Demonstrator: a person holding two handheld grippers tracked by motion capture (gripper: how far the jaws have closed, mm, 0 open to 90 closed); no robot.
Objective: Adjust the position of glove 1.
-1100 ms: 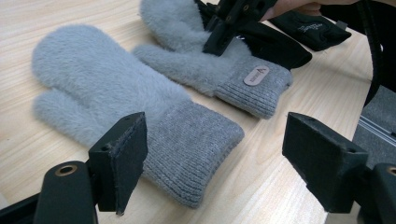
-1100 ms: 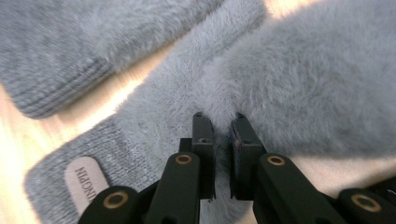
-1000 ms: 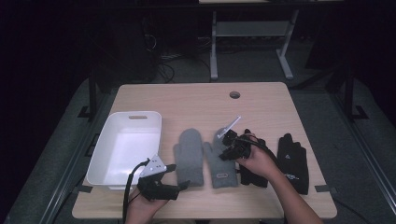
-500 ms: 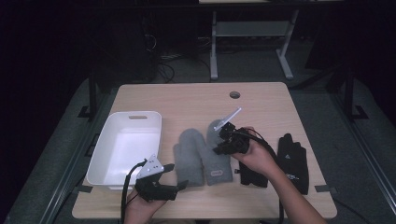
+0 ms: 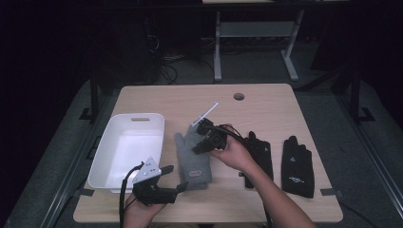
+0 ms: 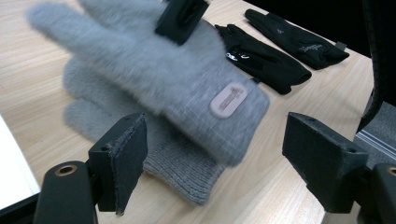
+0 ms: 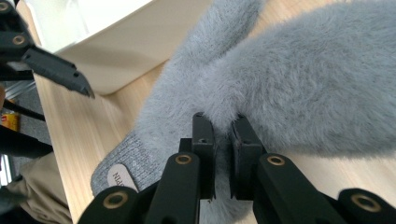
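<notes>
Left gripper (image 5: 179, 178): sits at the near edge of the table, jaws wide apart with nothing between them, aimed at the cuffs of the grey gloves.

Lower grey glove (image 6: 182, 170): lies flat on the table in the middle, cuff toward the near edge, just right of the tub.

Upper grey glove (image 6: 187, 79): pretty much on top of the lower one, lifted off it at the finger end, pinkish label patch near its cuff. Blurry in the left gripper view.

Right gripper (image 5: 202, 141): above the middle of the table, jaws pinched tight on the fuzzy fabric of the upper grey glove (image 7: 299, 74).

White tub (image 5: 126, 124): left side of the table, right next to the gloves.

Black gloves (image 5: 297, 164): two of them flat on the right side, one just right of the grey pair, the other a bit further right.

Table (image 5: 266, 109): light wood, small round hole at the far side.
</notes>
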